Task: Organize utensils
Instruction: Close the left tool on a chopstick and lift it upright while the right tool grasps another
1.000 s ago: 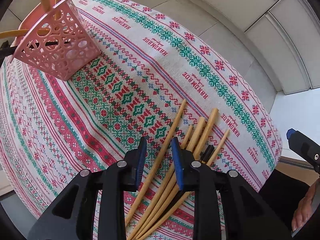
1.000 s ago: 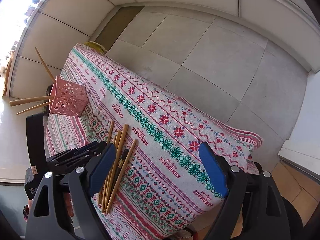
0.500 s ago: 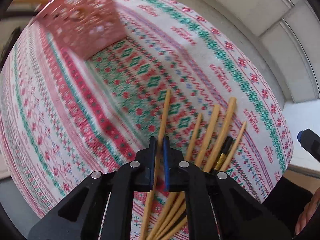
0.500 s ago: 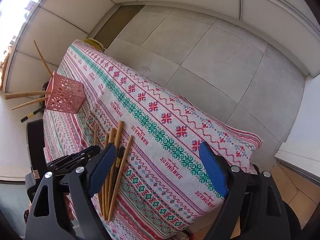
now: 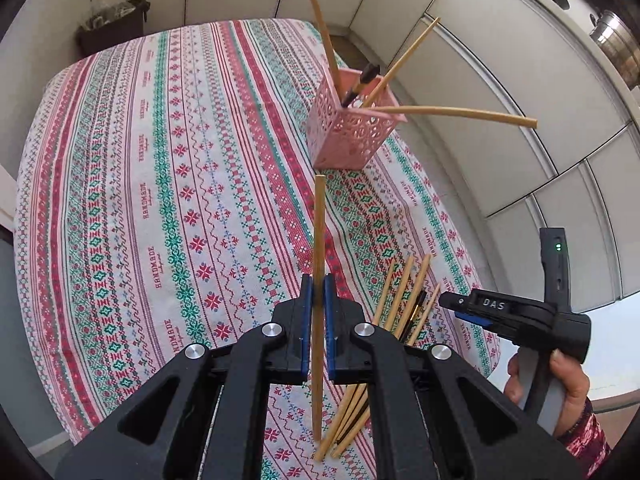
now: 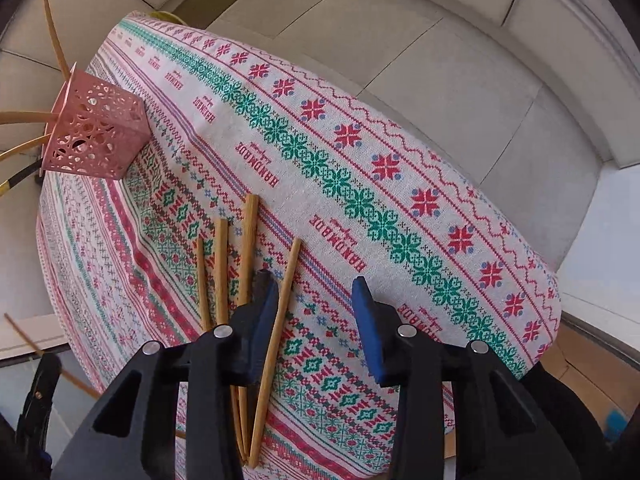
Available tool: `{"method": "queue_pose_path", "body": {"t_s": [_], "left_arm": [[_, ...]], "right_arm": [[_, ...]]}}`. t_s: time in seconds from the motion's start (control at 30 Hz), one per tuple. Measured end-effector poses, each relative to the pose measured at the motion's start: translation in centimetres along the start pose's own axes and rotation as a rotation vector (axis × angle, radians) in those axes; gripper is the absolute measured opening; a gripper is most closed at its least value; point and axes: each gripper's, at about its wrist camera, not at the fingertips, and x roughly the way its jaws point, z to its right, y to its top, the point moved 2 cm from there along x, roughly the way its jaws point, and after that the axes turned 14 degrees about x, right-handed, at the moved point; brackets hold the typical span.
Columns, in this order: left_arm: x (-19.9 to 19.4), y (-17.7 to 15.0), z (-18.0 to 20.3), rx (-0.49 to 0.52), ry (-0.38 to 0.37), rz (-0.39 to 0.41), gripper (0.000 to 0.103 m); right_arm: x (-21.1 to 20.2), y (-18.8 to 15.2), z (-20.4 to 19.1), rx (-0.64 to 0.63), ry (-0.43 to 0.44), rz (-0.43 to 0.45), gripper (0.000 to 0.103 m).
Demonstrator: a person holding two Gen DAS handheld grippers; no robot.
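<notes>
Tablecloth (image 5: 168,184) white with red, green and blue cross-stitch bands, "HANDMADE" lettering in red. Perforated holder (image 5: 352,128) pink, ahead of left gripper (image 5: 319,300); black frame, blue pads. Held chopstick (image 5: 319,240) tan. Right gripper (image 6: 316,304) also black with blue pads; loose chopsticks (image 6: 248,264) by its left pad tan, one black.

You worked in bright, even daylight, with soft shadows on the tablecloth (image 5: 168,184). Glare whitened the far left corner in your right wrist view. Both views stayed sharp, but fisheye distortion bowed the edges and darkened the corners.
</notes>
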Motion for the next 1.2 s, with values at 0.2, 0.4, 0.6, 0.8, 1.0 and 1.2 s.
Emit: {"method": "queue_pose_path", "body": {"t_s": [0.2, 0.4, 0.6, 0.8, 1.0, 1.2], "left_arm": [[-4.9, -1.9, -1.1, 0.004, -0.001, 0.065, 0.005], [-7.2, -2.1, -1.3, 0.003, 0.004, 0.104, 0.005], [-7.2, -2.5, -1.4, 0.004, 0.008, 0.102, 0.005], [-7.7, -2.5, -1.3, 0.005, 0.005, 0.114, 0.005], [-7.6, -2.2, -0.4, 0.021, -0.001, 0.114, 0.005], [-7.9, -2.2, -0.1, 0.031, -0.003, 0.12, 0.005]], "right_arm": [[1.4, -0.1, -1.6, 0.015, -0.047, 0.003, 0.039], [2.0, -0.7, -3.4, 0.008, -0.046, 0.067, 0.026], [1.5, -0.6, -1.0, -0.034, -0.021, 0.087, 0.005], [0.6, -0.2, 2.6, -0.01, 0.032, 0.064, 0.005], [-0.7, 0.2, 4.6, 0.033, 0.144, -0.023, 0.006], [-0.2, -0.2, 1.9, -0.147, 0.164, 0.001, 0.025]]}}
